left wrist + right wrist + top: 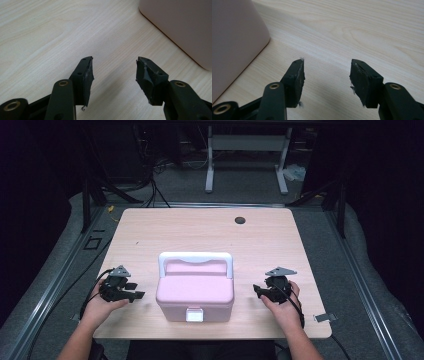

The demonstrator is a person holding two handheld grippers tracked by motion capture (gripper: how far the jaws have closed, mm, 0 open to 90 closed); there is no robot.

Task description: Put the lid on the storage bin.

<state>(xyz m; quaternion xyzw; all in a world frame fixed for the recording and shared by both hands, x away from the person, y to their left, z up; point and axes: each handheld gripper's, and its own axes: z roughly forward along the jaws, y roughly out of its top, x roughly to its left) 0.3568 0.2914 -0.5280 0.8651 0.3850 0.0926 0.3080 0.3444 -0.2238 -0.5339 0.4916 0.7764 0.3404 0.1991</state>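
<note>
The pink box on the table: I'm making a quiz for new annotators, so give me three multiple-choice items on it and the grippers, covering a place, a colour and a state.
1. Where does the pink box stand?
A. Between the two grippers, near the table's front edge
B. At the far edge, by the dark round hole
C. Left of both grippers

2. What colour is the box's handle?
A. Black
B. White
C. Pink

3. How do the left gripper and right gripper stand?
A. Both clamp the box
B. One holds the handle
C. Both open, with bare wood between the jaws

Answers: 1 A, the high view shows a gripper on each side of the box. 2 B, the handle is white against the pink lid. 3 C, each gripper view shows parted jaws with nothing between them.
</note>
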